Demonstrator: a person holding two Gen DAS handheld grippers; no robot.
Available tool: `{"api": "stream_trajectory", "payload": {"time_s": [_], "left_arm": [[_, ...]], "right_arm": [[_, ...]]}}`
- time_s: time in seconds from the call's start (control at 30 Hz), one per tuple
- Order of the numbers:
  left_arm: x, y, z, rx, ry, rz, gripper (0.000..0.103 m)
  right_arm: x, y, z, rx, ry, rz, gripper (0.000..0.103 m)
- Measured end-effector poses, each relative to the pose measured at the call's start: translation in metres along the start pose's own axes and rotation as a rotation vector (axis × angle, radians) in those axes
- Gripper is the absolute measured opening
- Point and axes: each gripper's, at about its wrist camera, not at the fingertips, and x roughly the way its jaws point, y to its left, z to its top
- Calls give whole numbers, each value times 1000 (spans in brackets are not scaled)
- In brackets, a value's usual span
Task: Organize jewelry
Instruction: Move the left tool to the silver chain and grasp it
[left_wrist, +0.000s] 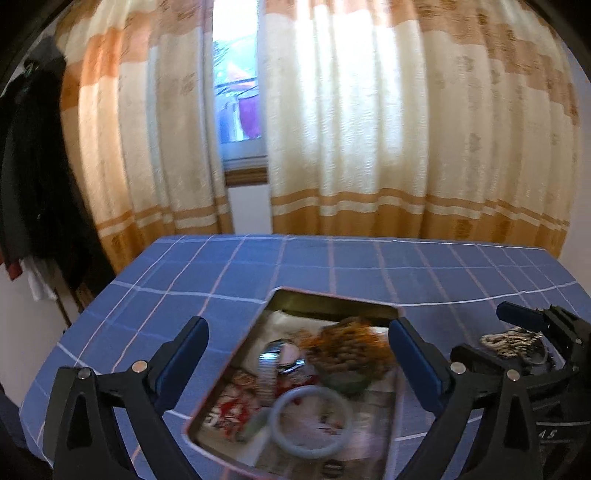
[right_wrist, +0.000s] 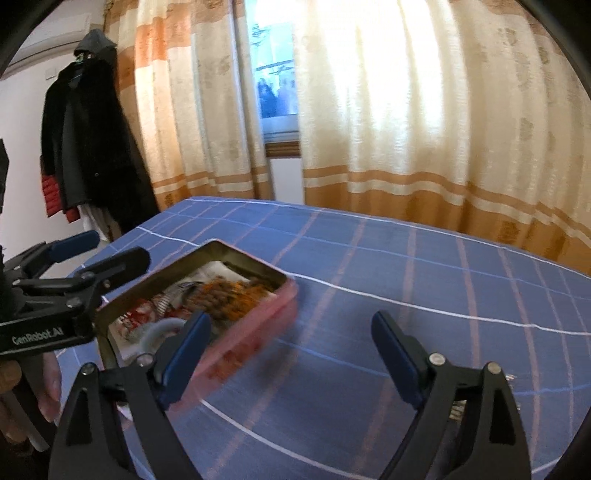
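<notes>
An open pink tin box (left_wrist: 275, 301) (right_wrist: 255, 321) sits on the blue checked tablecloth (left_wrist: 221, 273) (right_wrist: 406, 266). It holds an orange-brown bead bundle (left_wrist: 345, 345) (right_wrist: 229, 293), a metal watch band (left_wrist: 267, 365), a pale blue bangle (left_wrist: 310, 421) (right_wrist: 159, 330) and red-patterned paper. My left gripper (left_wrist: 297, 354) is open above the box, fingers wide on either side. My right gripper (right_wrist: 290, 350) is open and empty, just right of the box. In the left wrist view the right gripper (left_wrist: 532, 325) shows beside a black-and-white bead piece (left_wrist: 509, 341) on the cloth.
Cream and orange curtains (left_wrist: 369, 110) hang behind the table with a window gap (left_wrist: 238, 92). Dark coats (right_wrist: 85, 140) hang on the left wall. The table's far edge (left_wrist: 332, 236) runs under the curtains.
</notes>
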Motion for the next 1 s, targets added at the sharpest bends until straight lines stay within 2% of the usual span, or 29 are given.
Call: {"api": "stream_trajectory", "payload": {"time_s": [0.2, 0.43, 0.53, 0.7, 0.87, 0.9, 0.97, 1.0], "left_arm": [[-6, -47, 0, 73, -11, -70, 98], [10, -100, -4, 135, 20, -155, 98], [18, -127, -7, 168, 43, -223, 98], [28, -171, -14, 240, 75, -304, 98], [35, -204, -22, 325, 89, -340, 96], [34, -209, -24, 341, 89, -351, 94], [36, -220, -28, 378, 109, -382, 75], [38, -224, -30, 388, 120, -385, 70]], "right_arm": [[-39, -69, -19, 46, 2, -156, 91], [-70, -169, -48, 230, 14, -321, 91], [-74, -190, -56, 287, 13, -347, 91], [-75, -192, -56, 312, -5, -337, 91], [-76, -188, -56, 276, -4, -355, 91], [-76, -188, -56, 273, -5, -355, 91], [-76, -189, -56, 277, -7, -356, 91], [-76, -191, -56, 282, -7, -354, 90]]}}
